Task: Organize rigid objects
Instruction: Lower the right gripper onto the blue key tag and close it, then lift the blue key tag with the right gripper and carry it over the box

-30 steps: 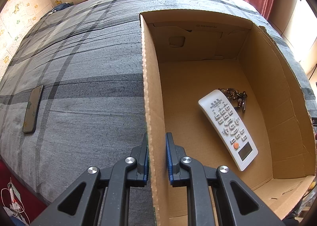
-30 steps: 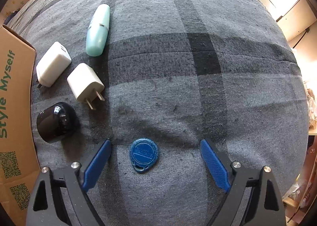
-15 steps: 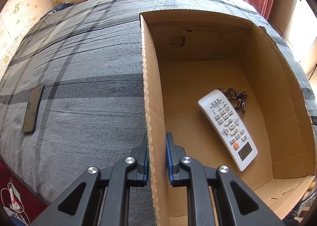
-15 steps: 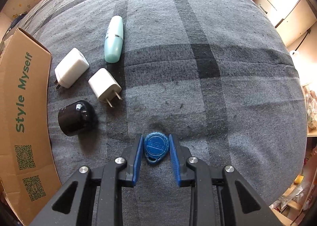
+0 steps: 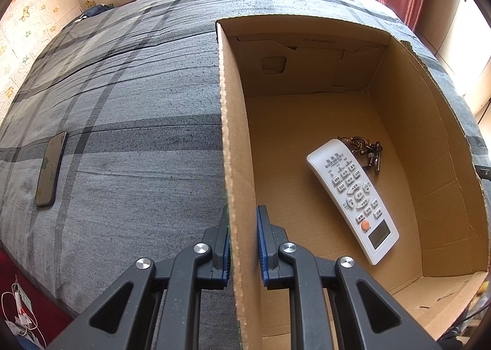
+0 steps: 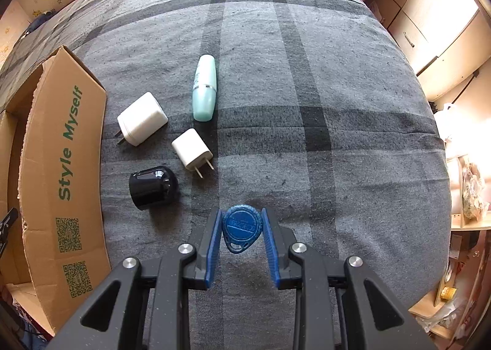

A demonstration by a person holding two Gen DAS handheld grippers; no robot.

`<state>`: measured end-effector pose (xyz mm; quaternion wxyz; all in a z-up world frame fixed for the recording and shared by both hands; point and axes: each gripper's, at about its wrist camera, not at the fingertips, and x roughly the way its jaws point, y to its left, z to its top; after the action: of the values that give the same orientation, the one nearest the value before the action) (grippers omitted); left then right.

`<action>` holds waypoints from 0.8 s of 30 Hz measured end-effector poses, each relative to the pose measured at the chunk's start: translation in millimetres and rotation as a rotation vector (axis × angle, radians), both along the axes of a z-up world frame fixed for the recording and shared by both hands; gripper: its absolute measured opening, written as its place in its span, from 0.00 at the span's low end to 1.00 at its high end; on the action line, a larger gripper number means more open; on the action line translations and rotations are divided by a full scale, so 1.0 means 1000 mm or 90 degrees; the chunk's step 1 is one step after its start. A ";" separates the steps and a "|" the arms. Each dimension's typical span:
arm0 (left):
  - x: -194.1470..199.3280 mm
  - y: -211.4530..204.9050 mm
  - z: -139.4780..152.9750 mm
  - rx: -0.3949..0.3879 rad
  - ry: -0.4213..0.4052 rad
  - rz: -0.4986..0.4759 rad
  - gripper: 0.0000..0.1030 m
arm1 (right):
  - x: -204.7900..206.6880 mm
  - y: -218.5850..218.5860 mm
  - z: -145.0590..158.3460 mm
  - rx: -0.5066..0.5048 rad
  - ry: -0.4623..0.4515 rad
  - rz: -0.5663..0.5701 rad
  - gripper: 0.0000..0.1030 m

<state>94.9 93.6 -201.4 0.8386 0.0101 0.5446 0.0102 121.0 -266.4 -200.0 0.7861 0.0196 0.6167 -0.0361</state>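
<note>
While the box is only partly filled: the sorting looks well short of done.
Right gripper [image 6: 241,232]: pads closed on the blue fob [image 6: 241,226], which looks lifted just clear of the bed [image 6: 337,89]; whether it touches the cover I cannot tell.
Left gripper [image 5: 243,239]: narrow, pinching the near wall of the box [image 5: 236,166], one pad inside and one outside, steadying it.
Already in the box: a white remote [image 5: 353,199] flat on the floor, with a dark keyring [image 5: 365,150] touching its far end.
Left on the bed, near the box's printed side: a black cap [image 6: 152,188], a small plug [image 6: 193,153], a bigger plug [image 6: 141,118] and a mint tube [image 6: 204,92], none touching another.
Also on the bed: a phone [image 5: 50,169], well apart on the box's other side; whether it belongs to the task is unclear.
Judgement: two in, one in hand, at least four to go.
Next call: carry the fob over the wall and let go inside.
</note>
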 end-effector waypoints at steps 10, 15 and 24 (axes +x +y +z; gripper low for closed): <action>0.000 0.000 0.000 -0.001 0.000 0.000 0.15 | -0.005 0.024 0.035 -0.005 -0.031 0.045 0.27; 0.000 0.000 0.000 0.000 0.000 0.000 0.15 | -0.006 0.041 0.054 -0.005 -0.052 0.075 0.27; 0.000 0.000 0.000 0.000 0.000 0.000 0.15 | -0.002 0.081 0.083 0.000 -0.085 0.138 0.27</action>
<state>94.7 93.6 -201.6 0.8384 0.0100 0.5448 0.0101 118.8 -185.8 -116.6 0.8247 -0.0445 0.5616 0.0503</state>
